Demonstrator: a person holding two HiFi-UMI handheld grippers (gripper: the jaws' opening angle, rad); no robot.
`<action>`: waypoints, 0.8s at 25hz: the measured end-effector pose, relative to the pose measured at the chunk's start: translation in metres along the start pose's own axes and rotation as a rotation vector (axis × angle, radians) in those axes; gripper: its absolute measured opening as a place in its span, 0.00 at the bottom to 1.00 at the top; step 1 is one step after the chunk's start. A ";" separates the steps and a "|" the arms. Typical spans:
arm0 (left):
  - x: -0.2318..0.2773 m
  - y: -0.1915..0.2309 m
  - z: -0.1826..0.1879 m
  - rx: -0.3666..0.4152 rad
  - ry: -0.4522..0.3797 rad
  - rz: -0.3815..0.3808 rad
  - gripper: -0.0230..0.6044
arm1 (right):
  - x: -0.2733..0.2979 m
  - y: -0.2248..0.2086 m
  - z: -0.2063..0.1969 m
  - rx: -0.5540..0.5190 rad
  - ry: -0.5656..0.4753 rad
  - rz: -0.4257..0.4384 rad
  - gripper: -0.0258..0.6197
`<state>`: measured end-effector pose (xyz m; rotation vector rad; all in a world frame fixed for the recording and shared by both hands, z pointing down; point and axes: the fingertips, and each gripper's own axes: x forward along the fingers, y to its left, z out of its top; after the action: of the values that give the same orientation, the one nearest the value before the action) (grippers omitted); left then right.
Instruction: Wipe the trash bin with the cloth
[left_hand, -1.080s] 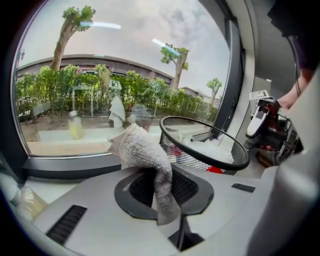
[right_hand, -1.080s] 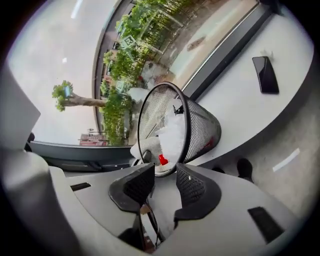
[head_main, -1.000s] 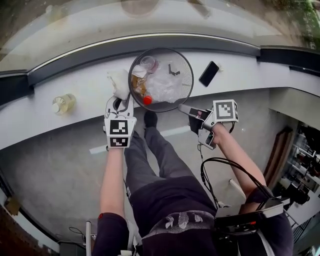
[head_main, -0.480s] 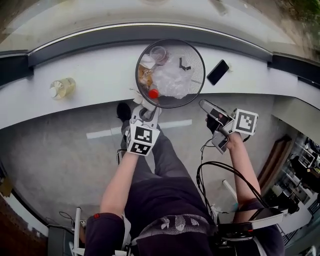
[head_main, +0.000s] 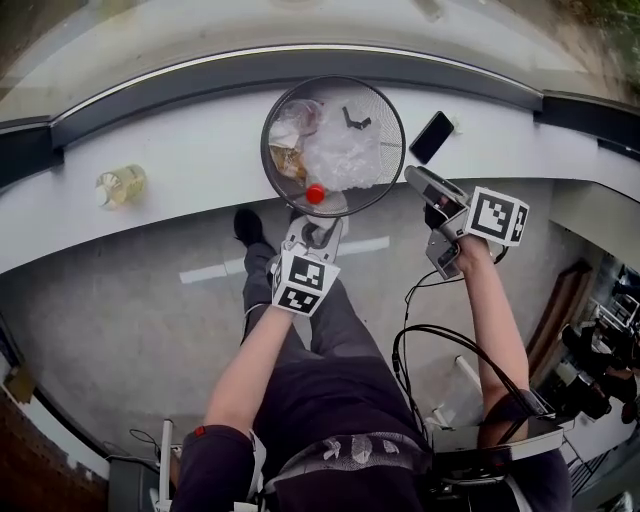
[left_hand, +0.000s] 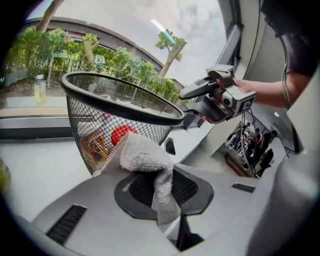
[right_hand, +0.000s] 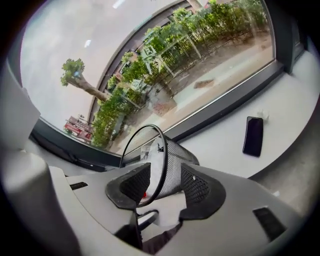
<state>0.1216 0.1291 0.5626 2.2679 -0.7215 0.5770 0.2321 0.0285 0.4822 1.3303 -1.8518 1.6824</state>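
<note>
The black mesh trash bin (head_main: 333, 145) stands on the white ledge (head_main: 190, 150) with wrappers and a red cap inside. My left gripper (head_main: 318, 226) is at the bin's near side, shut on the white cloth (left_hand: 140, 155), which lies against the mesh wall (left_hand: 100, 125). My right gripper (head_main: 418, 182) is at the bin's right rim. In the right gripper view its jaws (right_hand: 162, 182) are opening, and the thin rim (right_hand: 159, 150) runs between the pads without being pinched. In the left gripper view the right gripper (left_hand: 215, 95) shows beside the rim.
A black phone (head_main: 432, 137) lies on the ledge right of the bin. A small bottle (head_main: 122, 185) stands far left. A window runs behind the ledge. Below are the grey floor, the person's legs and a black cable (head_main: 420, 340).
My left gripper has slid the cloth round the bin's outside from its left side to its near side. The right gripper has stayed at the right rim.
</note>
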 end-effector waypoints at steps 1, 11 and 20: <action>-0.002 0.003 0.002 0.010 -0.006 0.008 0.09 | 0.002 -0.004 0.006 -0.020 0.011 -0.009 0.32; -0.071 0.090 0.009 0.045 -0.060 0.287 0.09 | 0.079 0.037 -0.045 0.138 0.260 0.116 0.23; -0.048 0.062 0.016 0.160 -0.066 0.250 0.09 | 0.083 0.047 -0.063 0.528 0.139 0.172 0.23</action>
<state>0.0493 0.0955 0.5537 2.3693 -1.0345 0.7018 0.1299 0.0451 0.5321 1.2096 -1.5370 2.4054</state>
